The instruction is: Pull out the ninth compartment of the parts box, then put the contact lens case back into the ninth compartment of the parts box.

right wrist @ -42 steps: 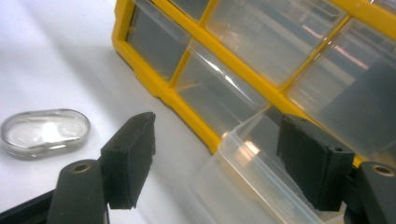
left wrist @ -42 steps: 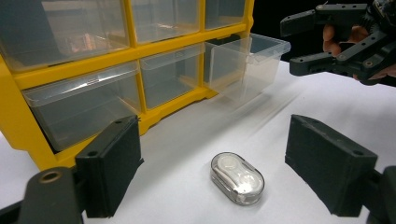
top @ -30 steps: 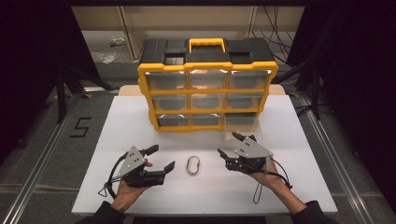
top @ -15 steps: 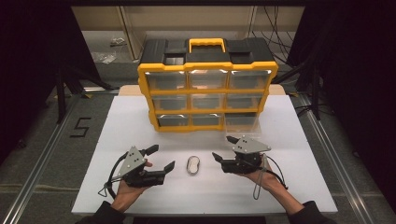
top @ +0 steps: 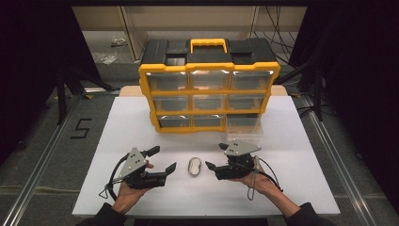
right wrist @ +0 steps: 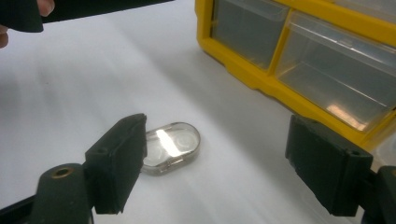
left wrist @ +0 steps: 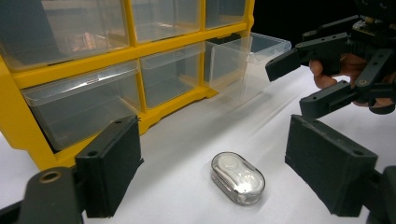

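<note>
A small clear oval case (top: 194,166) lies flat on the white table (top: 141,117) between the two grippers. My left gripper (top: 163,159) is open and points right at it. In the left gripper view the case (left wrist: 237,177) lies just ahead of the wide-apart jaws. My right gripper (top: 215,156) points left at the case and is open. Its jaws have just been opening with nothing between them. In the right gripper view the case (right wrist: 173,147) rests on the table partly behind one jaw, untouched.
A yellow organiser (top: 209,89) with clear drawers and a black top stands at the back of the table. Its bottom right drawer (top: 244,129) is pulled out, just behind the right gripper. Dark floor surrounds the table.
The right gripper has swung and shifted a little left toward the case, and its jaws stand wider. The left gripper and the case have stayed put.
</note>
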The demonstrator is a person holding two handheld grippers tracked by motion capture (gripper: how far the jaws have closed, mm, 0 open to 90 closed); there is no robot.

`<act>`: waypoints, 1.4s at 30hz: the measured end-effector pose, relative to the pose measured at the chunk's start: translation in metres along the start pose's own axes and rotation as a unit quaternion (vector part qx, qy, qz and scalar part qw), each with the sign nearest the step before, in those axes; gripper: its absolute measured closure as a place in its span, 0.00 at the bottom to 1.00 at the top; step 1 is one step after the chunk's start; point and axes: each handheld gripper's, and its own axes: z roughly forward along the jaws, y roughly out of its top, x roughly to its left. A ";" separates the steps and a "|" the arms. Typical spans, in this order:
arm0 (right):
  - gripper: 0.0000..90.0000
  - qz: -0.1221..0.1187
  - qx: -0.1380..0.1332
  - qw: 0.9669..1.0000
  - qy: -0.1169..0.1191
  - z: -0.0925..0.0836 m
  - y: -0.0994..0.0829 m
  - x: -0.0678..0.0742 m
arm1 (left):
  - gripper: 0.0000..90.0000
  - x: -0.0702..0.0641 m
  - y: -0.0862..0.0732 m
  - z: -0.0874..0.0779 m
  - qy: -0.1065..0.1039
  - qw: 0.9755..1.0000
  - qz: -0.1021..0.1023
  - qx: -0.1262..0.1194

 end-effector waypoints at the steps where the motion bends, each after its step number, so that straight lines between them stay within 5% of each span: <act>1: 0.23 -0.003 0.002 1.000 0.000 0.001 0.000 0.001 | 0.19 0.000 0.000 0.000 0.000 1.000 0.001 0.000; 42: 0.21 -0.021 0.043 0.998 0.027 0.027 0.002 0.011 | 0.19 0.000 0.000 0.000 0.000 1.000 0.001 -0.001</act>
